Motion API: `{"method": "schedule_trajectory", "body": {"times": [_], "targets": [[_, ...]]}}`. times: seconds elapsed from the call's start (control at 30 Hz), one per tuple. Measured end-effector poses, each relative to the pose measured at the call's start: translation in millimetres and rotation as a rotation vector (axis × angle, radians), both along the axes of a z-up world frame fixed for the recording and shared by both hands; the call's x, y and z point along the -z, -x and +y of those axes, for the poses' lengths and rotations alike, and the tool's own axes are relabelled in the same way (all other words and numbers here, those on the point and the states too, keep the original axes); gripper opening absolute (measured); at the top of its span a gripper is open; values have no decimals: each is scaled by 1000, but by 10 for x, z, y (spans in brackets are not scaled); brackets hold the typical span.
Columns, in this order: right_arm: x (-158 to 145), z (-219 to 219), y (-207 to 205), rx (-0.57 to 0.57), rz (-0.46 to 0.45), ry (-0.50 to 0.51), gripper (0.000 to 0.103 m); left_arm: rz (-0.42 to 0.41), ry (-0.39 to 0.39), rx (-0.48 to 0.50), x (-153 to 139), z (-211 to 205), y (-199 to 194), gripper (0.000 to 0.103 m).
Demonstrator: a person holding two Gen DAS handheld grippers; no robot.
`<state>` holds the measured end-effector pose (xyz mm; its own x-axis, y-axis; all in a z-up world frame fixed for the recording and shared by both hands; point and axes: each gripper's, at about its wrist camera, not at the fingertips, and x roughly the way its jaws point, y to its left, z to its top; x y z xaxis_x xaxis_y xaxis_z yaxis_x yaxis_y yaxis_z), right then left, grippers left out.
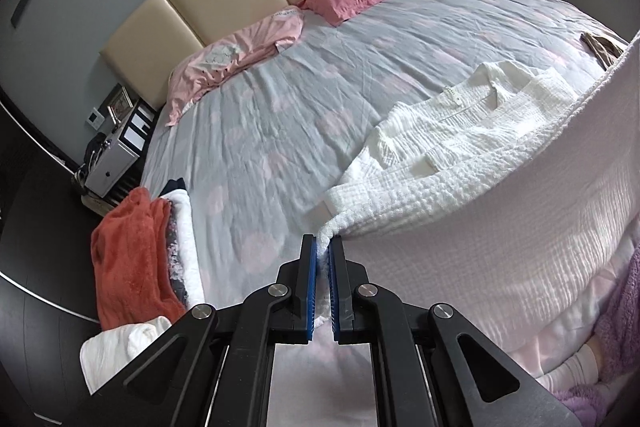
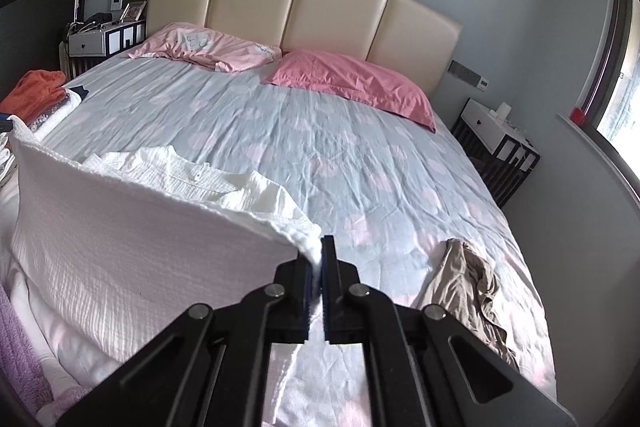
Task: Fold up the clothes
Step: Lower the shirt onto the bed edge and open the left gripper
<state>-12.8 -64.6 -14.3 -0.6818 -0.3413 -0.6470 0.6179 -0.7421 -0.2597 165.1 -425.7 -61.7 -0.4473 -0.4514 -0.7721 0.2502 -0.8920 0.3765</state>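
Grey-blue quilt with pale pink blotches covers the bed [image 2: 360, 163], which fills the room out to the cream padded headboard [image 2: 304, 3] and two pink pillows [image 2: 352, 83] at the far end. Across the near edge lies the white crinkled garment [image 1: 460, 147], its far part with collar and buttons flat on the quilt, its near hem lifted into a taut band strung between the two tools. At the near left of the bed sits a stack of folded clothes [image 1: 132, 259], rust-orange on top; near the right edge a beige garment [image 2: 468, 287] waits, crumpled. The left tool [image 1: 323, 247] is clenched on one hem corner, cloth bunched between its blue pads; the right tool [image 2: 318, 259] is clamped on the other corner. To my eye this is the first fold, hem to collar. It would go best with both corners carried forward level and together, keeping the hem stretched so no slack sags in the middle, then lowered so the hem lands square on the shoulders before either tool lets go.
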Motion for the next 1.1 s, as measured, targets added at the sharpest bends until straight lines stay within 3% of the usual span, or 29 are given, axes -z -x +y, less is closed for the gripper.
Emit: {"method": "schedule_trajectory", "body": {"times": [0.37, 0.57, 0.73, 0.87, 1.1], "targets": [[349, -467, 889, 90, -45, -9, 3, 14, -78, -18, 230, -536, 923, 6], [566, -790, 1357, 120, -44, -34, 3, -21, -134, -40, 530, -827, 1440, 6], [882, -1096, 1736, 134, -62, -78, 3, -89, -178, -76, 983, -1050, 1887, 6], [1243, -1257, 2016, 138, -116, -102, 3, -124, -230, -115, 1321, -1203, 2079, 6], [1819, -1331, 2371, 149, -298, -81, 4, -153, -294, -134, 1756, -1322, 2184, 10]]}}
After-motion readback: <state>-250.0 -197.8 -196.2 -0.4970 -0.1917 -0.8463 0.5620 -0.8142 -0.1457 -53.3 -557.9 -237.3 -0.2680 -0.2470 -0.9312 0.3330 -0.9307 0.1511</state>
